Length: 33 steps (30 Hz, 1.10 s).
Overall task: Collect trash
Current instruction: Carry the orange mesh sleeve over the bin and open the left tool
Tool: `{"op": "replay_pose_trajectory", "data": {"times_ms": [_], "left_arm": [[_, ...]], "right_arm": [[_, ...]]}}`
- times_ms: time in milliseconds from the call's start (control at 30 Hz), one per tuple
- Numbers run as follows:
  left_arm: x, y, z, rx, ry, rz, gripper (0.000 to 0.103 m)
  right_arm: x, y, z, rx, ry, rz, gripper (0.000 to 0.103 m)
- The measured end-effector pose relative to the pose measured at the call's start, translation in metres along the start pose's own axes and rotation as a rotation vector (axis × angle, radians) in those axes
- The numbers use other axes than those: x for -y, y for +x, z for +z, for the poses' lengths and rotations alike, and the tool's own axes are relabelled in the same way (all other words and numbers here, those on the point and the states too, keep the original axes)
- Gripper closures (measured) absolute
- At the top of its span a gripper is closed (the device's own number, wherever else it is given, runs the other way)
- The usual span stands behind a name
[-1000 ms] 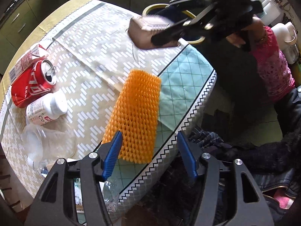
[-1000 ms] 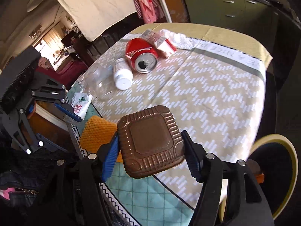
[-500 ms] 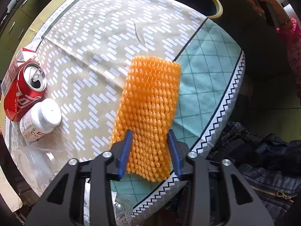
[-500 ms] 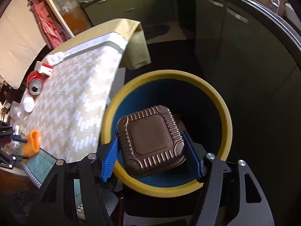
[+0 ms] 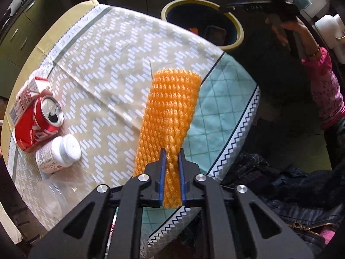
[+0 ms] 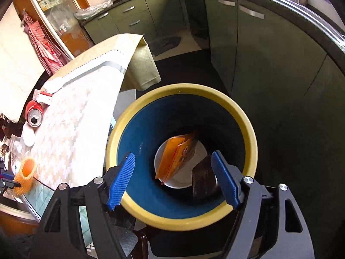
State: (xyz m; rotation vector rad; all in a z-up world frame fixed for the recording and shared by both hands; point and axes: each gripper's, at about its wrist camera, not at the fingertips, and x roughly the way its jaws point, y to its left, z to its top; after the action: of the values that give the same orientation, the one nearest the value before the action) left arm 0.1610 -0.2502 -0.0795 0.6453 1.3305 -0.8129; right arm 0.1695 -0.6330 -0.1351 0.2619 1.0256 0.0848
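My left gripper (image 5: 172, 157) is shut on the near end of an orange foam net sleeve (image 5: 170, 110) that lies on the round table. The sleeve also shows small in the right wrist view (image 6: 25, 176). My right gripper (image 6: 174, 177) is open and empty, held over the yellow-rimmed blue bin (image 6: 251, 133). The brown plastic tray (image 6: 203, 180) lies inside the bin beside an orange packet (image 6: 176, 156). The bin also shows past the table's far edge in the left wrist view (image 5: 238, 28).
On the table's left are a red soda can (image 5: 37, 122), a white pill bottle (image 5: 58, 154), a small red-and-white carton (image 5: 28, 90) and a clear plastic container (image 5: 54, 196). The patterned tablecloth (image 5: 107, 64) covers the table. Dark clothes (image 5: 280, 183) lie at the right.
My left gripper closed on the orange sleeve. My right gripper carried the brown tray from the table to over the bin, opened, and the tray dropped in.
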Motion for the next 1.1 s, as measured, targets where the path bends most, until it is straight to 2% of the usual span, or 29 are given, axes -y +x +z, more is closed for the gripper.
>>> {"op": "replay_pose_trajectory", "data": {"times_ms": [167,300,467,633,700,733,767,833,933,1033,1100], "left_arm": [[0.022,-0.023,0.055,0.073,0.060,-0.034,0.093],[0.053,-0.024,0.112,0.120,0.119,-0.047,0.093],[0.084,0.004,0.179,0.141,0.143,-0.038,0.093],[0.095,0.044,0.242,0.145,0.120,-0.021,0.091],[0.098,0.061,0.262,0.145,0.098,-0.016,0.086],[0.100,0.069,0.271,0.145,0.092,-0.011,0.080],[0.102,0.075,0.278,0.142,0.091,-0.002,0.071],[0.103,0.086,0.286,0.134,0.085,0.011,0.066],[0.100,0.081,0.283,0.129,0.074,-0.007,0.064],[0.094,0.052,0.263,0.149,0.085,-0.005,0.064],[0.084,0.027,0.237,0.158,0.078,-0.015,0.063]], "right_arm": [[0.006,-0.058,-0.041,0.120,0.071,0.008,0.028],[0.019,-0.088,-0.088,0.162,0.136,0.014,0.028],[0.028,-0.104,-0.136,0.160,0.193,-0.007,0.028],[0.046,-0.117,-0.164,0.158,0.230,-0.039,0.027],[0.049,-0.123,-0.171,0.161,0.237,-0.045,0.027],[0.049,-0.125,-0.173,0.163,0.240,-0.048,0.027],[0.048,-0.125,-0.174,0.161,0.240,-0.046,0.027],[0.046,-0.128,-0.177,0.160,0.235,-0.041,0.027],[0.039,-0.128,-0.176,0.150,0.205,-0.035,0.026],[0.028,-0.124,-0.163,0.147,0.164,-0.018,0.026],[0.014,-0.121,-0.154,0.147,0.121,0.002,0.026]]}}
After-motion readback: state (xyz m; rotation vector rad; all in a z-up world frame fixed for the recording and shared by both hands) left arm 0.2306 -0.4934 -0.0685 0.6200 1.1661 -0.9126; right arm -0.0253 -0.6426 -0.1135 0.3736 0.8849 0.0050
